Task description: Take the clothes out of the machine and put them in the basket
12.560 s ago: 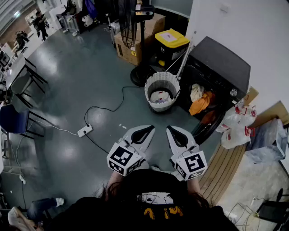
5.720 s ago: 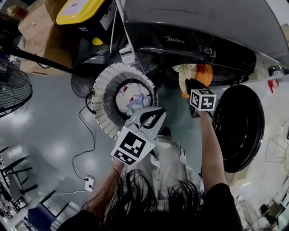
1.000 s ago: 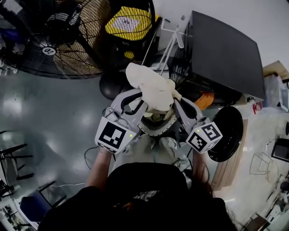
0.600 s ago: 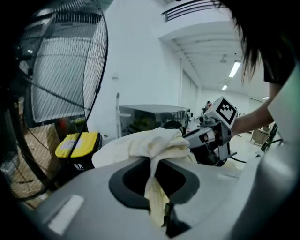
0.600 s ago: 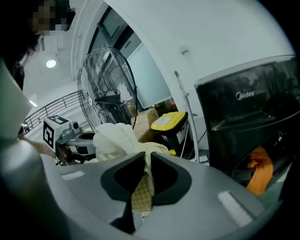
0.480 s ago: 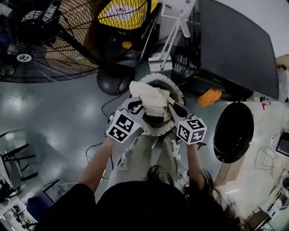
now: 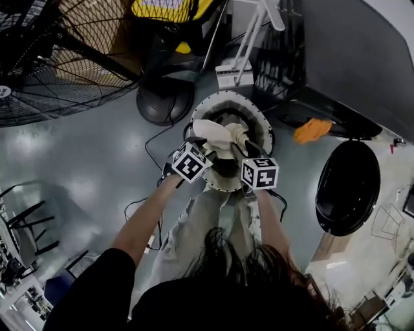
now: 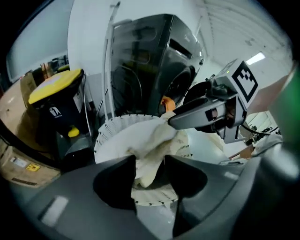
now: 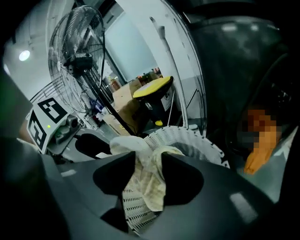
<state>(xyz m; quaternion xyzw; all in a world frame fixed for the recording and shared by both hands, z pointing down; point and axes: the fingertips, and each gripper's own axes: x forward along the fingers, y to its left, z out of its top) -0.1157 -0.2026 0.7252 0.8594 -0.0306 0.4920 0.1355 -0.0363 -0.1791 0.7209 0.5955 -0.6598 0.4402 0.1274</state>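
Note:
A cream cloth hangs over the mouth of the white laundry basket, stretched between both grippers. My left gripper is shut on one end of the cloth. My right gripper is shut on the other end of the cloth. The basket stands on the floor in front of the black washing machine. An orange garment hangs out of the machine's opening. The machine's round door stands open to the right.
A large black fan stands at the left, its round base just behind the basket. A yellow-lidded bin sits at the back. A black cable runs over the grey floor. A white rod frame leans by the machine.
Both grippers have moved down and forward with the cream cloth, from above the basket to its mouth. The head view has dropped closer to the basket.

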